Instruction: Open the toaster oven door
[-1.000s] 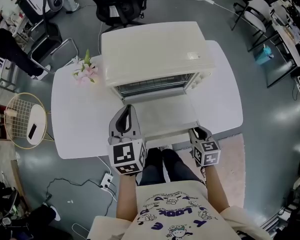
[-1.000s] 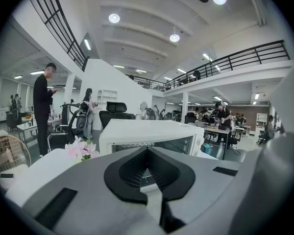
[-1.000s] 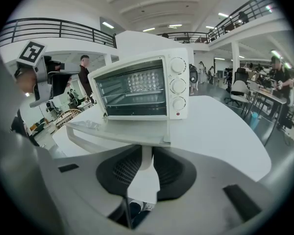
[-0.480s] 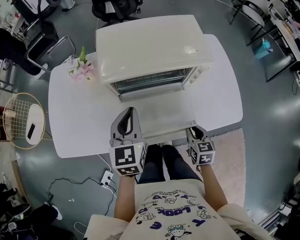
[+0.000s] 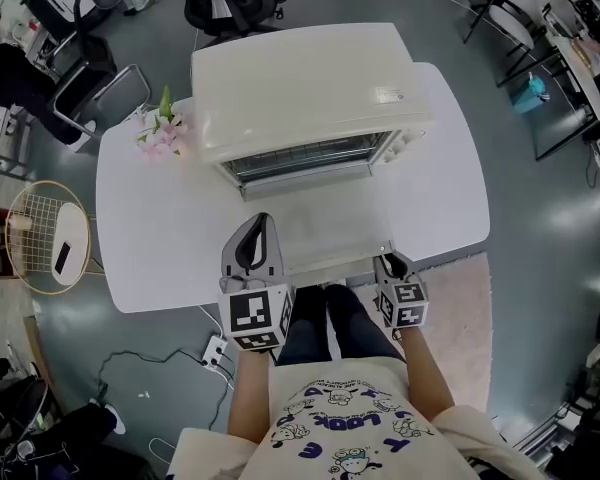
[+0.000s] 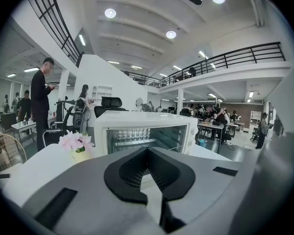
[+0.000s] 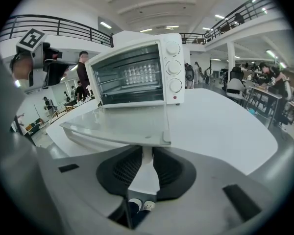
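Cream-white metal toaster oven (image 5: pixel 310 88) sits toward the white tabletop's (image 5: pixel 150 218) far edge, glass-paned door (image 5: pixel 325 233) near level; right gripper (image 7: pixel 146 153) pinches its front-right corner, left gripper (image 6: pixel 147 151) pressed together, empty; judgement: lower gently, don't force hinge.

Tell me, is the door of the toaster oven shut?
No, the toaster oven door lies folded down flat in front of the toaster oven, leaving its inside open to view.
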